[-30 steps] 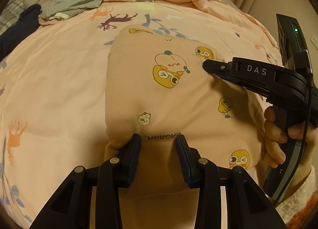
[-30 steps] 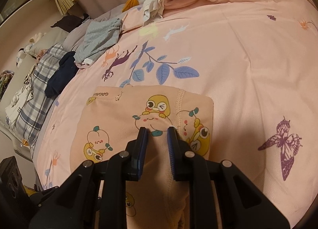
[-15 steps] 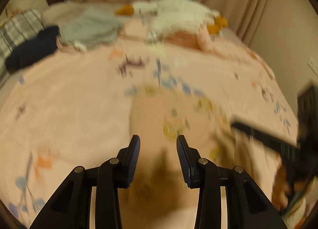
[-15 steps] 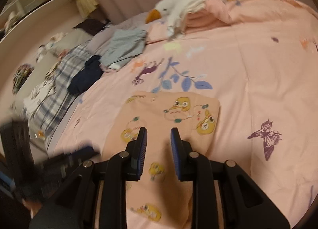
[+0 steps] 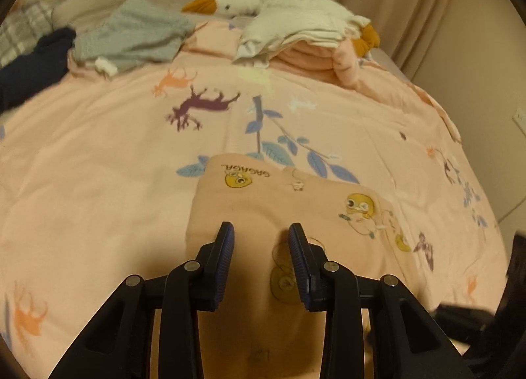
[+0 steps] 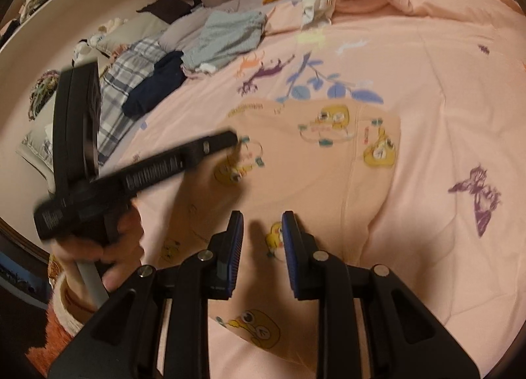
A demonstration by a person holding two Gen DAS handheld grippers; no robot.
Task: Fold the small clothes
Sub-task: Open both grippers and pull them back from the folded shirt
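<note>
A small peach garment with yellow duck prints (image 5: 296, 211) lies folded flat on the pink bedspread (image 5: 98, 165); it also shows in the right wrist view (image 6: 312, 162). My left gripper (image 5: 261, 231) is open and empty, raised above the garment's near part. My right gripper (image 6: 263, 218) is open and empty above the garment's near edge. The left gripper also shows in the right wrist view (image 6: 227, 139), blurred, over the garment's left side.
A grey garment (image 5: 131, 37), a dark navy one (image 5: 33, 66) and plaid fabric (image 6: 131, 66) lie at the bed's far left. A white goose plush (image 5: 279, 7) lies on folded white and pink cloth (image 5: 312, 53) at the back. A curtain and wall stand behind.
Both grippers have lifted off the garment and pulled back. The right gripper's jaws have opened wider. The garment lies flat where it was.
</note>
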